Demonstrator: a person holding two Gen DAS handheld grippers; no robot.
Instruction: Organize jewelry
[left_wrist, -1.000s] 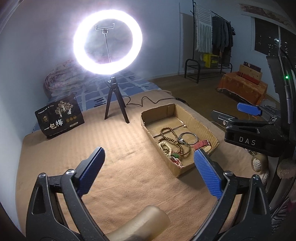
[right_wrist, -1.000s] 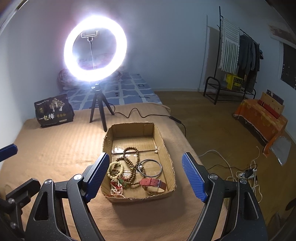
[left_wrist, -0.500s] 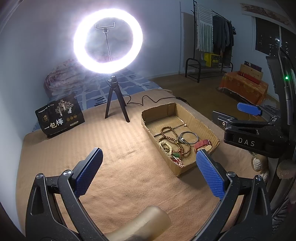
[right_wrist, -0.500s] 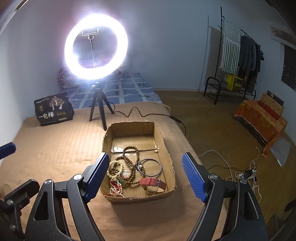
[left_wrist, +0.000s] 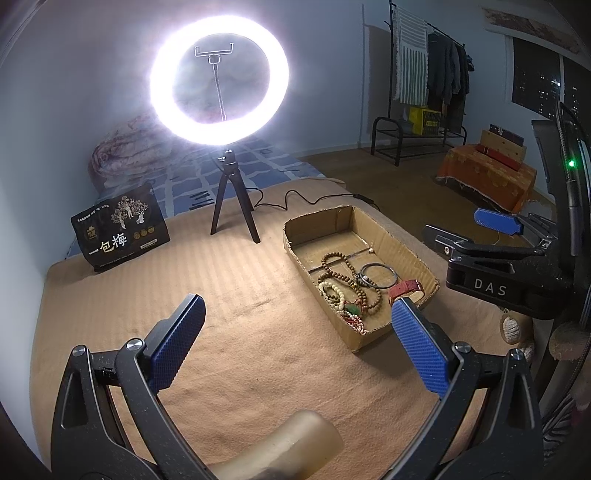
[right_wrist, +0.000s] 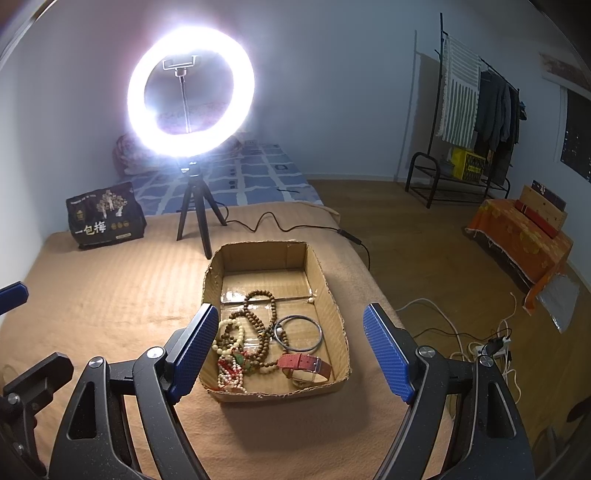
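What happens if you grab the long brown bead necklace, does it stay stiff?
Probably not. The brown bead necklace lies in loose loops, so it likely droops. It overlaps the pale bead bracelet, so that may drag along.

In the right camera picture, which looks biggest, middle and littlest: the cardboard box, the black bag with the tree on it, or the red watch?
1. Cardboard box, biggest.
2. Black bag, though it sits farther back, so it may really be larger than it looks.
3. Red watch, smallest, even though it lies nearest the camera.

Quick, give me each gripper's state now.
Left gripper: open, holding nothing.
Right gripper: open, holding nothing, above the cardboard box.
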